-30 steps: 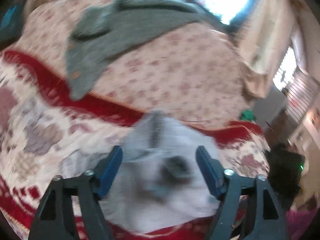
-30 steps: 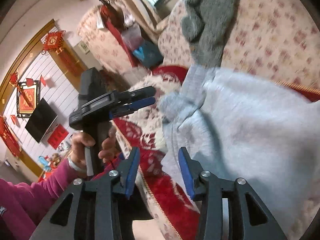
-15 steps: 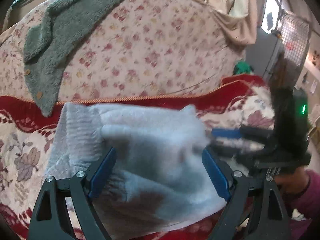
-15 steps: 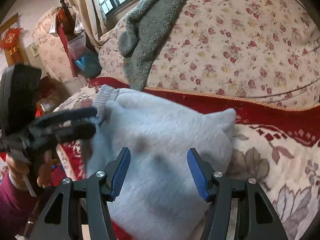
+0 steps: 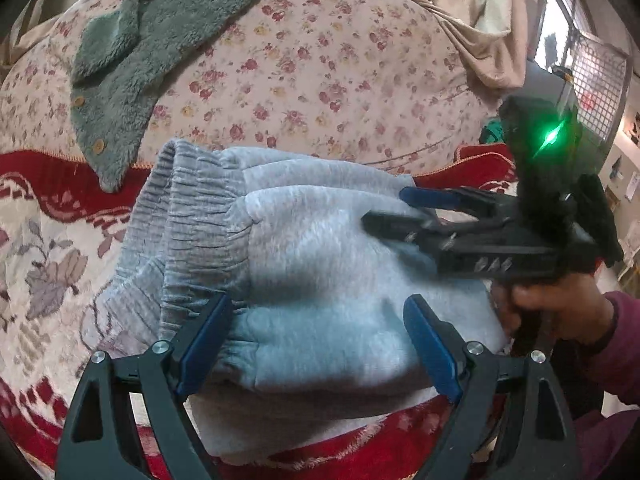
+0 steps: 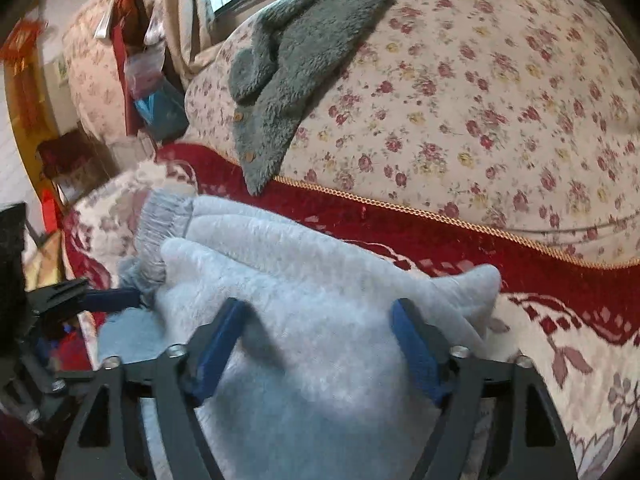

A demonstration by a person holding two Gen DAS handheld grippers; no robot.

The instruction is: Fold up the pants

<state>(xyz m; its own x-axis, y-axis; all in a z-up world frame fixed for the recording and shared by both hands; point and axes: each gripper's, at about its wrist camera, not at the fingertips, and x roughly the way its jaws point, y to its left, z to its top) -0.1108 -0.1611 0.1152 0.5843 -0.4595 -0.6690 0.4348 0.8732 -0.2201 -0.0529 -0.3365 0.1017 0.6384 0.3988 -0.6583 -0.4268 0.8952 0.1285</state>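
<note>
The light grey pants (image 5: pixel 320 264) lie folded in a thick bundle on the red and cream sofa cover (image 5: pixel 48 240), their ribbed cuffs (image 5: pixel 192 200) stacked at the left end. My left gripper (image 5: pixel 314 312) stands open low over the bundle's near edge, with fabric below and between its blue pads. My right gripper (image 5: pixel 386 206) reaches in from the right over the top fold. In its own view the right gripper (image 6: pixel 318 308) hovers just above the pants (image 6: pixel 300 264); its jaws are opening and the pads press nothing. The left gripper (image 6: pixel 104 292) shows at the left edge.
A grey fleece cardigan (image 5: pixel 160 40) hangs down the floral sofa back (image 5: pixel 320 72). A hand in a magenta sleeve (image 5: pixel 560 312) holds the right gripper. Bags and clutter (image 6: pixel 152 92) stand past the sofa's left end, and a beige curtain (image 5: pixel 472 20) hangs at the back right.
Both grippers came down closer over the pants. The right jaws spread much wider. The pants, blurred and moving before, now lie still in a folded bundle.
</note>
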